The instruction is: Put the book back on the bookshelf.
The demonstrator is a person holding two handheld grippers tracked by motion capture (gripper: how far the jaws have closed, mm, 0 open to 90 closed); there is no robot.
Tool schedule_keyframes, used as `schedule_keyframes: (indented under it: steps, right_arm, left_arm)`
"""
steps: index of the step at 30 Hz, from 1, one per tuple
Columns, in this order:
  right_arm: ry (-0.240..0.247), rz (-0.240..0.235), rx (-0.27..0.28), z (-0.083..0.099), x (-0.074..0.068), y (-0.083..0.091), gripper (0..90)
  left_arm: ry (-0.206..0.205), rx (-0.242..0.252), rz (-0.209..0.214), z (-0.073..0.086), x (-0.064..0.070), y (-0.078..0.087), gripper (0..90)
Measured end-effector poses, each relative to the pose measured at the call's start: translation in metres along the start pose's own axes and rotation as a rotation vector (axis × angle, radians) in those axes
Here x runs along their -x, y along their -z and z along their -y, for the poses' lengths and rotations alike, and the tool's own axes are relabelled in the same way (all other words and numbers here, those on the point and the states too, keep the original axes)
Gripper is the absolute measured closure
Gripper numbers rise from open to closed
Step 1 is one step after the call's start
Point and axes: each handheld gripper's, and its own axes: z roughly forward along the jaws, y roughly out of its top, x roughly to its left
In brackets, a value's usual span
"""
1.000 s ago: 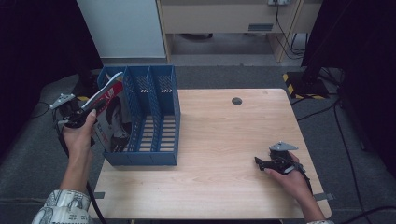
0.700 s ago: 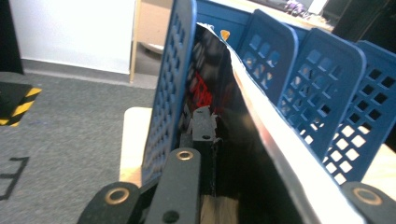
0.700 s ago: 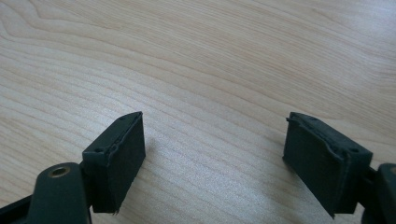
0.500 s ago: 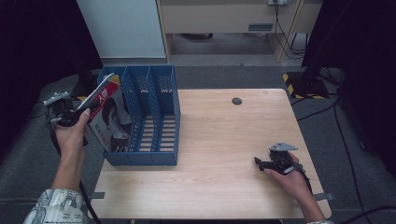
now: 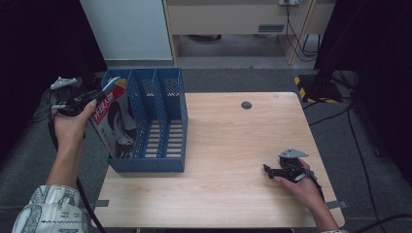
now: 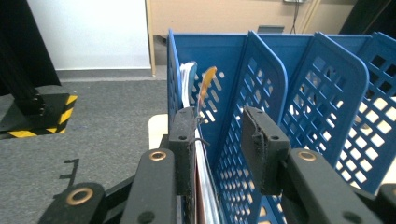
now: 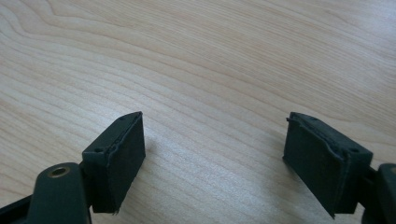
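Observation:
A blue three-slot file rack point(image 5: 145, 165) stands on the left end of the wooden table point(image 5: 243, 145). A red and white magazine point(image 5: 114, 121) leans upright in its leftmost slot. My left gripper point(image 5: 97, 94) is at the magazine's top corner, off the table's left edge. In the left gripper view its jaws point(image 6: 217, 135) stand apart over that slot; the magazine point(image 6: 201, 93) lies against the left jaw, and the rack's dividers point(image 6: 327, 93) rise to the right. My right gripper point(image 5: 267, 170) rests near the table's front right, open point(image 7: 215, 154) over bare wood.
A dark round grommet point(image 5: 246, 105) sits in the table near its far edge. A white cabinet point(image 5: 126, 29) and a wooden unit point(image 5: 233, 19) stand behind the table. A yellow-black striped base point(image 5: 311, 87) is on the floor at the right.
The left hand has lowered the magazine from a slant above the rack down into the leftmost slot, and the jaws now stand apart. The right gripper has not moved.

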Motion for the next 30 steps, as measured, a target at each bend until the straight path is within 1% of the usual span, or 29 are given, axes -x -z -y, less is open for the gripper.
schedule_keyframes:
  steps: [2, 6, 8, 14, 20, 23, 25, 28, 30]
  right_arm:
    - [0.001, -0.001, 0.001, 0.000, -0.001, 0.000, 20.8]
    - [0.006, -0.002, 0.001, 0.000, -0.001, 0.000, 20.8]
    - [0.004, -0.005, -0.002, 0.000, -0.001, 0.000, 20.6]
    - [0.004, -0.005, -0.002, 0.000, -0.001, 0.000, 20.6]
    - [0.004, -0.005, -0.002, 0.000, -0.001, 0.000, 20.6]
    - [0.004, -0.005, -0.002, 0.000, -0.001, 0.000, 20.6]
    - [0.006, -0.005, -0.002, 0.000, -0.001, 0.000, 20.6]
    - [0.004, -0.005, -0.002, 0.000, -0.001, 0.000, 20.6]
    - [0.004, -0.005, -0.002, 0.000, -0.001, 0.000, 20.6]
  left_arm:
    - [0.007, -0.007, -0.007, -0.002, -0.001, -0.001, 65.4]
    - [-0.002, -0.034, -0.007, -0.005, -0.001, -0.005, 65.2]
    - [-0.007, -0.055, -0.016, -0.005, -0.001, -0.008, 64.7]
    - [-0.007, -0.072, -0.023, -0.004, -0.002, -0.013, 65.0]
    - [-0.009, -0.083, -0.020, -0.002, -0.004, -0.015, 66.3]
    - [0.003, -0.101, -0.017, -0.002, -0.005, -0.016, 66.8]
    - [0.013, -0.110, -0.010, -0.002, -0.006, -0.015, 67.8]
    - [0.007, -0.120, -0.012, -0.002, -0.006, -0.015, 70.2]
    - [0.000, -0.126, -0.011, -0.003, -0.005, -0.015, 73.6]
